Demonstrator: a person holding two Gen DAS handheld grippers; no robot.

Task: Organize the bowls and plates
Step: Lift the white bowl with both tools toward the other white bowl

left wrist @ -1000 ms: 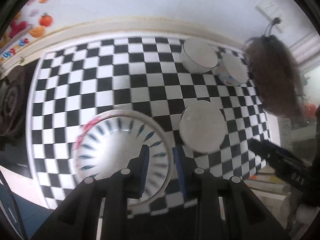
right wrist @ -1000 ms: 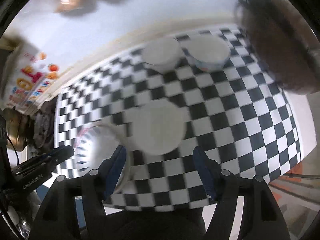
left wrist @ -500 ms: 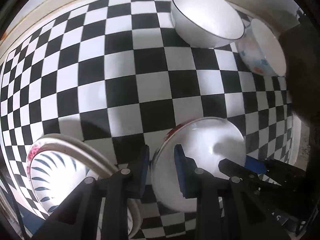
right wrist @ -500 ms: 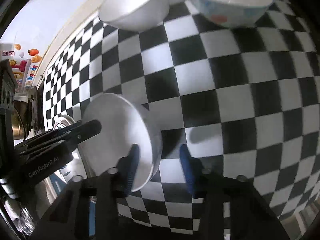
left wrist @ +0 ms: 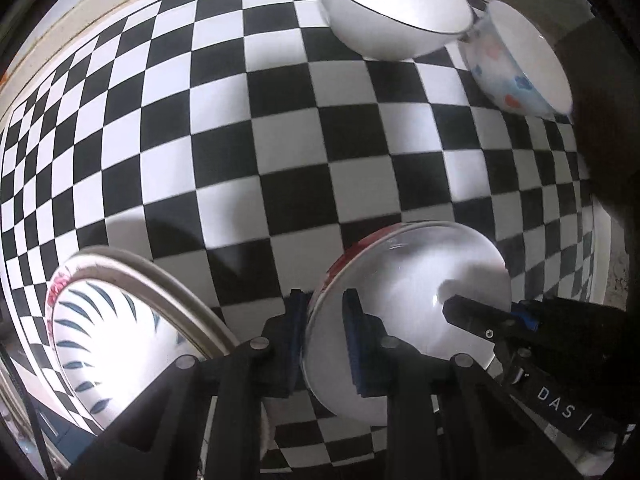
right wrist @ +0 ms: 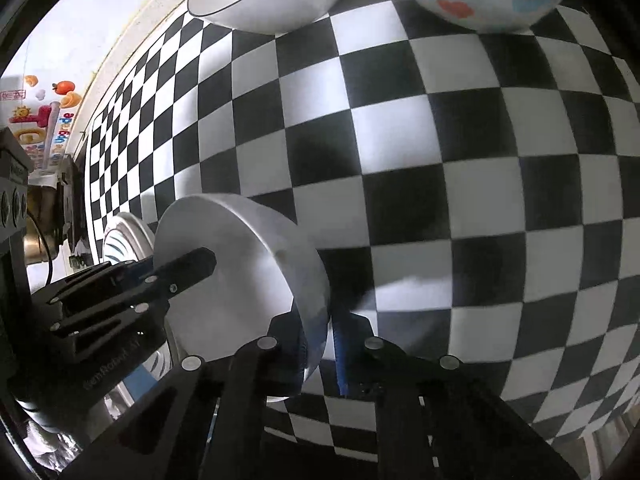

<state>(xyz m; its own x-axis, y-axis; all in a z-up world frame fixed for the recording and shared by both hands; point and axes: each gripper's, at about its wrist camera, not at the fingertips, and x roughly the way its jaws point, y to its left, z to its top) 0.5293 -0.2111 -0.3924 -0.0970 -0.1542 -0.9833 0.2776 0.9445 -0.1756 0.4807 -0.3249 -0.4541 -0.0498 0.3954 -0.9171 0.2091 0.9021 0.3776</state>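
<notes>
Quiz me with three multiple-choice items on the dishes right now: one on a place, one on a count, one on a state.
1. Where is the floral bowl relative to the dark-rimmed white bowl?
A) right beside it
B) nested inside it
C) at the opposite end of the cloth

2. How many dishes show in the left wrist view?
A) two
B) four
C) six

3. How is the plain white dish handled?
A) lying untouched
B) by one gripper only
C) its rim sits between the fingers of both grippers

Answers:
1 A: their sides nearly meet at the far edge.
2 B: two bowls, the plain dish and a leaf-patterned plate.
3 C: the left gripper and the right gripper are closing their jaws on opposite sides of its rim.
</notes>
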